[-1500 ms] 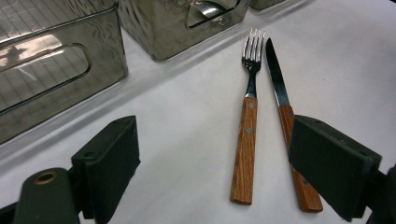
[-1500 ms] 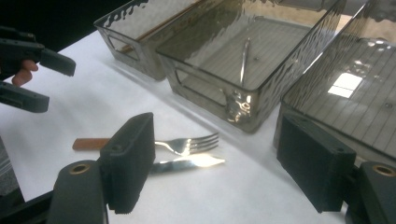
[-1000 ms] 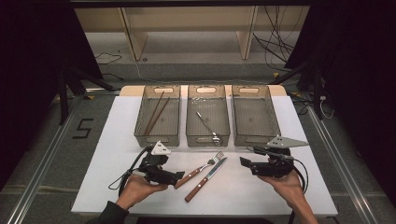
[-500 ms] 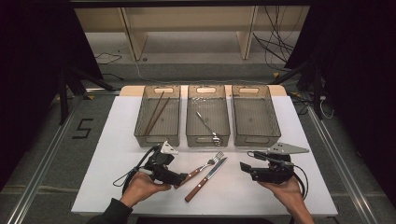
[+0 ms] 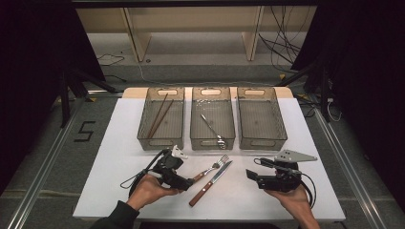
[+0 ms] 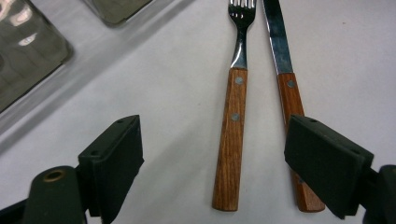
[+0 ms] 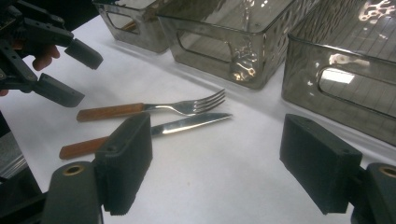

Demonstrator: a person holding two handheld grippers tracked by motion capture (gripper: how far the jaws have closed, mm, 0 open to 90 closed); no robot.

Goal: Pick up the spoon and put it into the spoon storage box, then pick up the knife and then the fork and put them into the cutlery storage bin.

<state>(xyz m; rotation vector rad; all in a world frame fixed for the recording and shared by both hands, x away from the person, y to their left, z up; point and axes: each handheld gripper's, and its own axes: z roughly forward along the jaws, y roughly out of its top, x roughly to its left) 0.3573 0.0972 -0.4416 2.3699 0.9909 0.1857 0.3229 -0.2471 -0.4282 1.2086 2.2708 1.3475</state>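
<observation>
A wooden-handled fork (image 5: 213,167) and a wooden-handled knife (image 5: 210,183) lie side by side on the white table (image 5: 119,143), in front of the bins. My left gripper (image 5: 185,180) is open at the fork's handle end. In the left gripper view the fork handle (image 6: 231,144) lies between the jaws of this gripper (image 6: 217,149), and the knife handle (image 6: 290,95) runs under the right jaw. My right gripper (image 5: 251,174) is open to the right of the cutlery, holding nothing. The right gripper view looks between my right gripper's (image 7: 224,154) jaws at the fork (image 7: 154,108), the knife (image 7: 187,123) and the left gripper (image 7: 74,72).
Three translucent grey bins stand in a row behind the cutlery. The left bin (image 5: 143,129) holds brown chopsticks (image 5: 160,114). A metal utensil (image 5: 212,126) lies in the middle bin (image 5: 193,129). The right bin (image 5: 282,129) has nothing visible inside. Black curtains flank the table.
My left gripper has crept right toward the fork's handle. My right gripper has shifted slightly toward the near edge. The fork and knife have not moved.
</observation>
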